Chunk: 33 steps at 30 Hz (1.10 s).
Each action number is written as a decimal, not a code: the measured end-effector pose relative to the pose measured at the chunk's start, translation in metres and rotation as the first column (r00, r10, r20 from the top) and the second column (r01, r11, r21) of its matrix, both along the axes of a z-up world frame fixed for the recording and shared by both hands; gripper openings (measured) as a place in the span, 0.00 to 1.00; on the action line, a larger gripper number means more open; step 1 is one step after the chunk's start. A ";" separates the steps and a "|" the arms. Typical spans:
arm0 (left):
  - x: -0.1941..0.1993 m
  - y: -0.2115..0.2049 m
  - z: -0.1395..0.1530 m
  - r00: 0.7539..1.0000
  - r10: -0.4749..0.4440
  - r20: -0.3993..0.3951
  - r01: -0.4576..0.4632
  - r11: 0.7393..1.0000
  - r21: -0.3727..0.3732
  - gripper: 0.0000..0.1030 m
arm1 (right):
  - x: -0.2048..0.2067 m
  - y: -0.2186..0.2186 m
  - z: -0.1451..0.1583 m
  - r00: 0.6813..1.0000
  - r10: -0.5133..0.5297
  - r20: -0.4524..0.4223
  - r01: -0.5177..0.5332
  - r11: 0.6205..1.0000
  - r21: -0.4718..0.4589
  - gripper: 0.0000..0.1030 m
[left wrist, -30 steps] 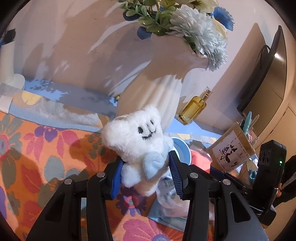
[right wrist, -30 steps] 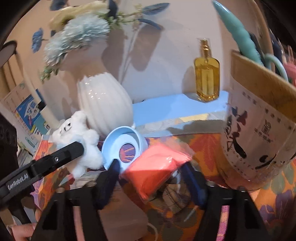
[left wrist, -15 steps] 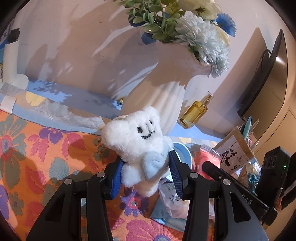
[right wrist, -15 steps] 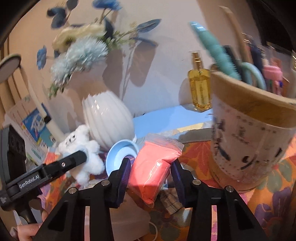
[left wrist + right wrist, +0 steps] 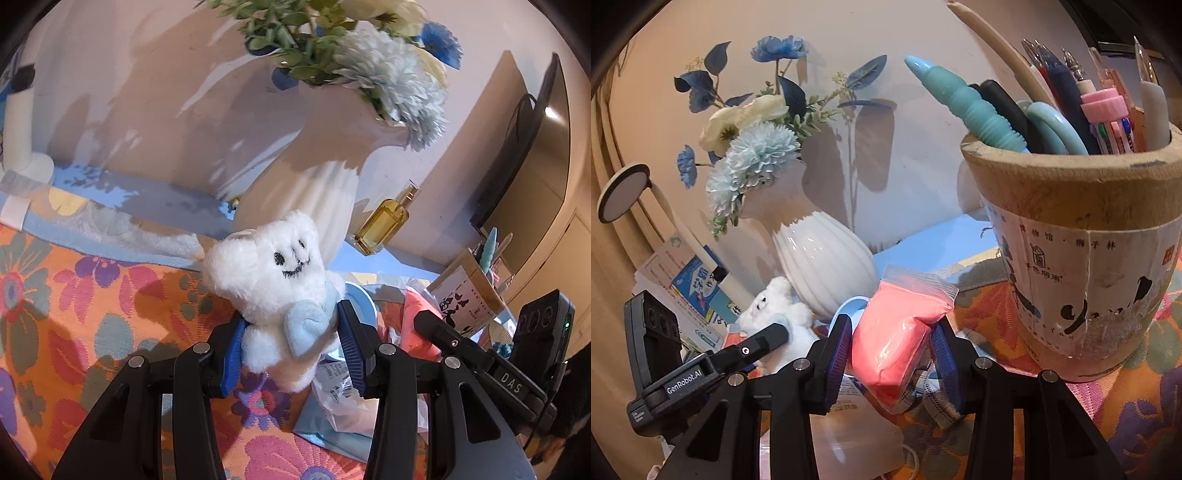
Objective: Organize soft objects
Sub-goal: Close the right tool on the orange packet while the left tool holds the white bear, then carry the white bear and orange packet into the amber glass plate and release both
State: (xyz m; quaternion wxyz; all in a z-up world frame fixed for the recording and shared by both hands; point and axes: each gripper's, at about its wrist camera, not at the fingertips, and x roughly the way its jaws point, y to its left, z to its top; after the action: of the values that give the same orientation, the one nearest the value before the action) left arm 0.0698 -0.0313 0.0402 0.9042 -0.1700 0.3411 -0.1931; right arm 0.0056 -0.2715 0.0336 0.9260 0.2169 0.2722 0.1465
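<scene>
My left gripper (image 5: 290, 347) is shut on a white plush toy (image 5: 269, 273) with a stitched black face and a pale blue patch, held above the orange floral cloth (image 5: 74, 302). My right gripper (image 5: 892, 354) is shut on a pink soft packet in a clear zip bag (image 5: 897, 328), lifted above crumpled bags. The plush also shows in the right wrist view (image 5: 775, 306), with the left gripper's finger in front of it. The pink packet shows in the left wrist view (image 5: 417, 325) behind the right gripper's finger.
A white ribbed vase of blue and white flowers (image 5: 314, 184) (image 5: 820, 266) stands close behind the plush. A yellow perfume bottle (image 5: 384, 225), a light blue bowl (image 5: 362, 299), a pen holder full of pens (image 5: 1082, 258) and loose plastic bags (image 5: 340, 387) crowd the right side.
The right gripper has closed on the pink packet and lifted it, moving nearer the pen holder. The left gripper keeps holding the plush and has drawn back slightly from the vase.
</scene>
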 end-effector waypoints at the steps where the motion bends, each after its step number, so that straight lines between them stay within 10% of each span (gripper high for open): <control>1: -0.001 -0.002 0.001 1.000 -0.002 0.006 0.002 1.000 0.010 0.42 | -0.002 0.000 0.001 1.000 0.001 0.007 -0.001 1.000 -0.001 0.42; 14: -0.044 0.007 0.028 1.000 0.026 -0.010 -0.026 1.000 -0.015 0.42 | -0.032 0.023 0.013 0.996 0.083 0.021 -0.084 0.996 0.005 0.42; 33: -0.120 -0.045 0.124 0.994 -0.095 0.063 0.094 0.995 0.018 0.42 | -0.101 -0.029 0.147 1.000 0.022 0.001 -0.022 1.000 -0.016 0.42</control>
State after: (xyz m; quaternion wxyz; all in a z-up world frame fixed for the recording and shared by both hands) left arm -0.0502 -0.0764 0.1642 0.9057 -0.1408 0.3212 -0.2382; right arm -0.0956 -0.3003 0.1802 0.9261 0.2065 0.2751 0.1548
